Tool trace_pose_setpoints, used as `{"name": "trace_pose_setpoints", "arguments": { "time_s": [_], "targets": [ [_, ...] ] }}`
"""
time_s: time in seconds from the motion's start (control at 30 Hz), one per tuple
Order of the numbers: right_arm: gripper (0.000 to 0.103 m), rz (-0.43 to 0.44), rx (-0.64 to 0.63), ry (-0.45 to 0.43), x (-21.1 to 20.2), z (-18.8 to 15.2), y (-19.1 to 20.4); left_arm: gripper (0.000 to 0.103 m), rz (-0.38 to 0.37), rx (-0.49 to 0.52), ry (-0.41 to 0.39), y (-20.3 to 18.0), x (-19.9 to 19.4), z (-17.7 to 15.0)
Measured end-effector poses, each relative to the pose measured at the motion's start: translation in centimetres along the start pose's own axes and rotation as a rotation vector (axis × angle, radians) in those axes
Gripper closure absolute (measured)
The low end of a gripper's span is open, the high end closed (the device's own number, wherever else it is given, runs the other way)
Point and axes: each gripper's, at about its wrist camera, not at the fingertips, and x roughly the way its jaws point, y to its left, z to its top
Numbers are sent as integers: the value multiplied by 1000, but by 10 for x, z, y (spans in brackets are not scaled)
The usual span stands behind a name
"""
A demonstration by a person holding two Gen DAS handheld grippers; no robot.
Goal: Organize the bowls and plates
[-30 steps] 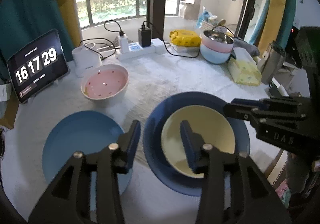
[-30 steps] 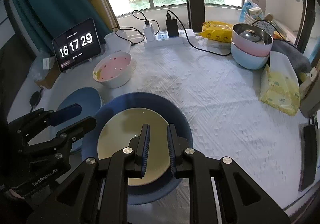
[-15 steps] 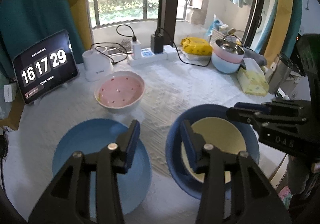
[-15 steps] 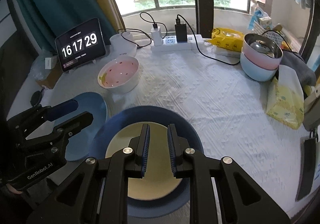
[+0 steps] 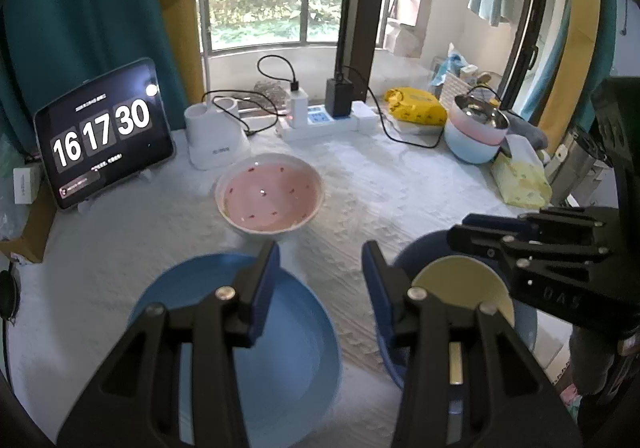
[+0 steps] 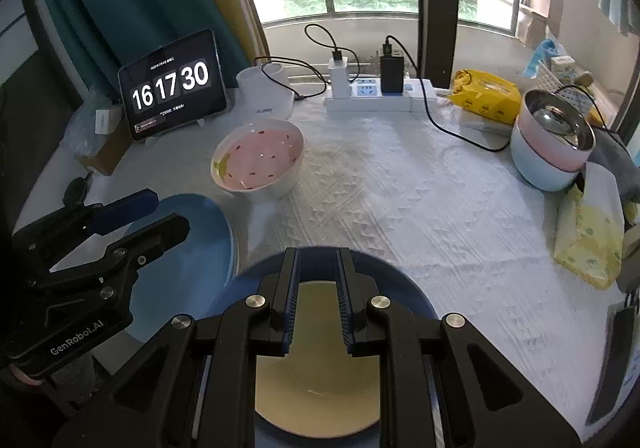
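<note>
While a pink bowl (image 5: 269, 195) stands clear behind, a cream plate (image 6: 320, 360) lies inside the dark blue plate (image 6: 404, 288); both grippers' jaws hover released, grasping nothing.

The right gripper (image 6: 317, 292) hovers over a round cream-yellow plate (image 6: 320, 368) nested on a dark blue plate (image 6: 404, 284), jaws slightly parted with nothing between them. Left of it lies a light blue plate (image 6: 200, 236), the left gripper (image 6: 160, 216) above, and beyond sits a white bowl with a pink speckled inside (image 6: 258, 158) on the white textured tablecloth (image 6: 420, 208).
</note>
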Motion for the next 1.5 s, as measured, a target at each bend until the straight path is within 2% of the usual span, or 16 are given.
{"name": "trace_pose_setpoints", "arguments": {
  "time_s": [0.8, 1.17, 1.5],
  "targets": [
    [84, 2, -85, 36, 40, 45, 23, 59, 36, -56, -19, 49, 23, 27],
    [84, 3, -97, 62, 70, 74, 26, 59, 65, -121, -4, 79, 54, 36],
    [84, 11, -47, 118, 109, 88, 16, 59, 77, -174, 34, 99, 88, 36]
  ]
}}
